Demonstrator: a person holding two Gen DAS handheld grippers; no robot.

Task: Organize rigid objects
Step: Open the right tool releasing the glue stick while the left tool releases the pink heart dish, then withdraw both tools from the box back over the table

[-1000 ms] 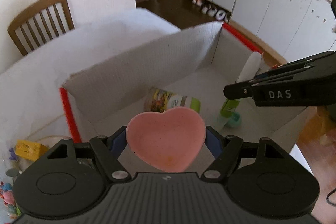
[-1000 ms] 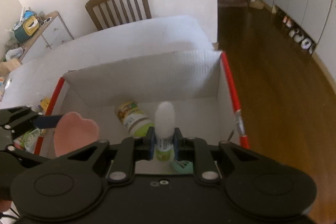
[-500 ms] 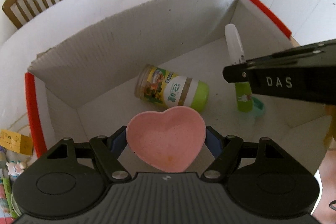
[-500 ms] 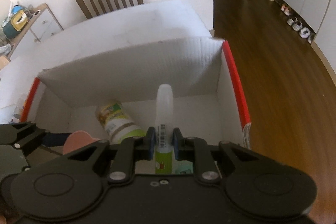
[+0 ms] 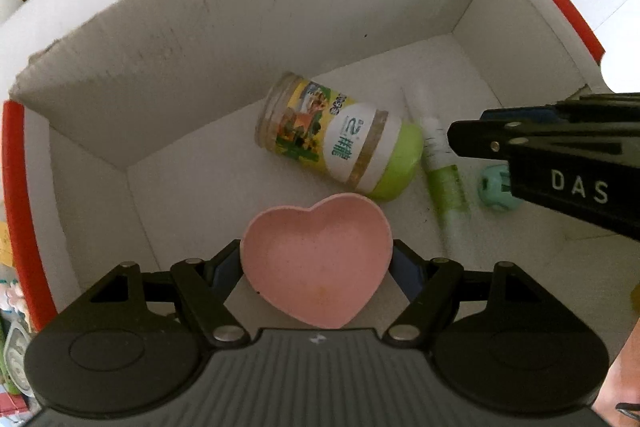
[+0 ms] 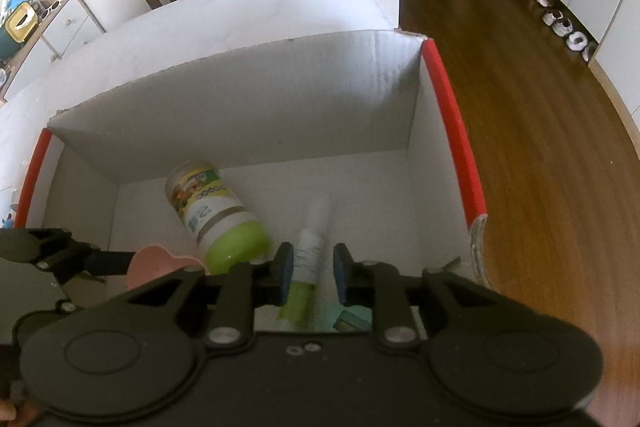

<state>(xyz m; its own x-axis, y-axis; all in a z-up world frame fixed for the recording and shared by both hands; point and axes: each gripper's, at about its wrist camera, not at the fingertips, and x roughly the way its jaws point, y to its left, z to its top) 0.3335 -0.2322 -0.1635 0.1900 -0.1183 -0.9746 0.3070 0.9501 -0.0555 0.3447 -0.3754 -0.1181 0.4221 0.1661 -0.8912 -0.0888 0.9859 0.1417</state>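
Heart-shaped pink dish point(image 5: 316, 263) hangs low inside a white cardboard box point(image 5: 240, 39) with red-taped rims, pinched across its width between the pads of the left gripper point(image 5: 318, 269) and not yet set on the floor. To its right a clear jar point(image 5: 340, 143) with a lime-green lid lies on its side. Its label shows cartoon figures and a large "2", the rest too small to read. Just beside the lid lies a slim green-and-white spray bottle point(image 5: 442, 171), blurred as if dropping or settling. The right gripper point(image 6: 308, 273) is spreading its jaws, and the bottle sits loose between the pads with daylight on both sides. A small teal object point(image 5: 496, 189) rests beyond it. "DAS" is printed on the right gripper's side.

The risk, as I judge it: the round bottle could roll against the jar or the teal piece, and a dish let go from this height could tip onto its edge or land on the jar's lid.
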